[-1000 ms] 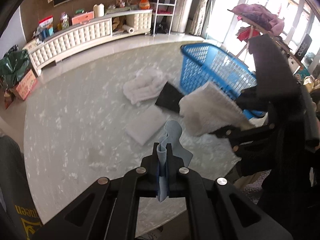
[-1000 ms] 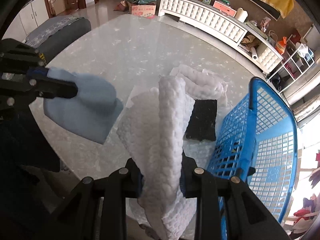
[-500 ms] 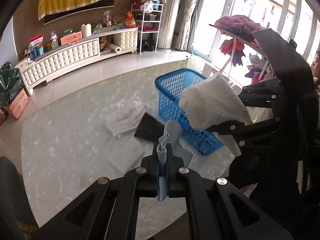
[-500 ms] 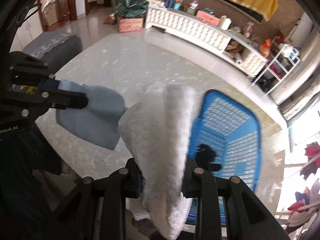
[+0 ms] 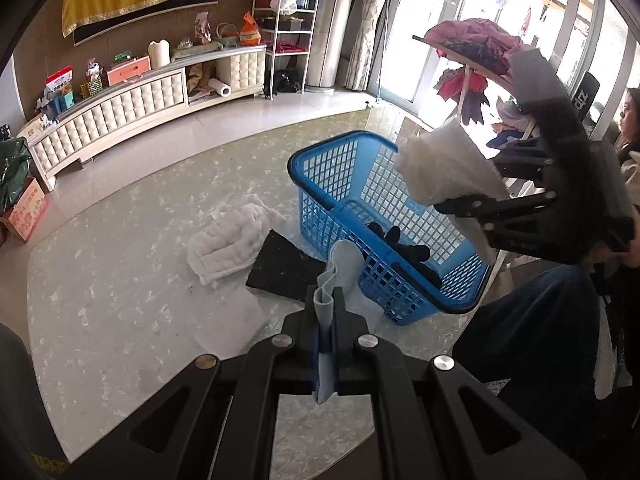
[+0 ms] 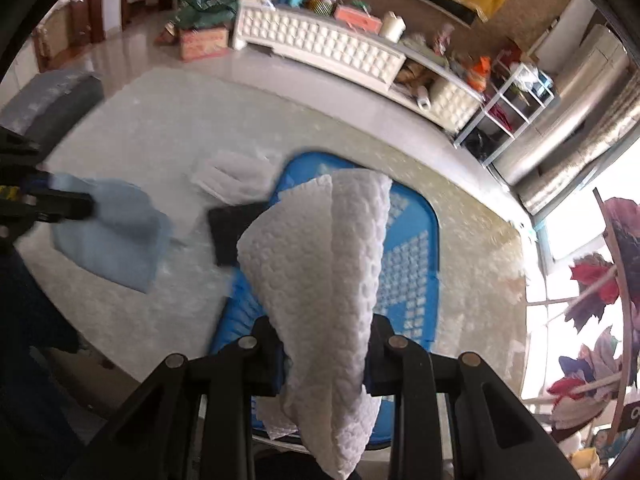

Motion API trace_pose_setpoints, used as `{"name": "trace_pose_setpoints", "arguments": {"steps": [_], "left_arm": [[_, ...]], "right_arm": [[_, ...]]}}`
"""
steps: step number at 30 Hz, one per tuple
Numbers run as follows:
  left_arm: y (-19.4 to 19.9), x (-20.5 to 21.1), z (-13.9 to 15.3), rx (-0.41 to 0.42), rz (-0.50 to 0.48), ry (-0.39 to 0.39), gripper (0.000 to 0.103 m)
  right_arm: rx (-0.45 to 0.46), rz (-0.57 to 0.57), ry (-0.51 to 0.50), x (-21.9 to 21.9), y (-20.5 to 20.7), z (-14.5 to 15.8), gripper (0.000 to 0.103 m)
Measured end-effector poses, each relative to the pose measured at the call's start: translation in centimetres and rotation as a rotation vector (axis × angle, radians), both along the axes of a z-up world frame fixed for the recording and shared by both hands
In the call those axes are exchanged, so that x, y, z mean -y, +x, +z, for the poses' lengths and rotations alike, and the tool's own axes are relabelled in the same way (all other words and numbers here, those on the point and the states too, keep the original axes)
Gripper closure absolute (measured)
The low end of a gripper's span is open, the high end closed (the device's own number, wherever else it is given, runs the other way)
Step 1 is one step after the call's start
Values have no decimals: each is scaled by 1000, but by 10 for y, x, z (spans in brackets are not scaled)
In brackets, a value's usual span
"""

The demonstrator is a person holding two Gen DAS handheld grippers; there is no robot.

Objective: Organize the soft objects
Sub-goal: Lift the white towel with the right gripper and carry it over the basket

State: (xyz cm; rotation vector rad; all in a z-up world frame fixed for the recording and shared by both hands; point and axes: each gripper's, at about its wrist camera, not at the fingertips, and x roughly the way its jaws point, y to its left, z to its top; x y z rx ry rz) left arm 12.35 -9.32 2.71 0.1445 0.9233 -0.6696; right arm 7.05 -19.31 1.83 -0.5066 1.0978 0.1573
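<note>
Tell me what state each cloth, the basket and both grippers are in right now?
Left gripper: shut on blue cloth.
Right gripper: shut on white textured cloth, above basket.
Blue basket: upright, dark item inside.
White fluffy towel: crumpled on table.
Black cloth: flat on table.

White letters, perhaps "ZTZ", on a black sign (image 5: 584,97) by the window

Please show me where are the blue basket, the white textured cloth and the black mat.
blue basket (image 5: 325,200): left wrist view, near-left rim.
white textured cloth (image 6: 320,264): right wrist view, middle of the hanging fold.
black mat (image 5: 280,266): left wrist view, centre of its top face.
</note>
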Motion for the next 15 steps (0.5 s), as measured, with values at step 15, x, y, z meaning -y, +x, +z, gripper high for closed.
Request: {"name": "trace_pose_setpoints", "arguments": {"steps": [15], "left_arm": [[18, 8, -21, -68, 3, 43, 100]], "right_arm": [[-191, -149, -7, 48, 65, -77, 77]]}}
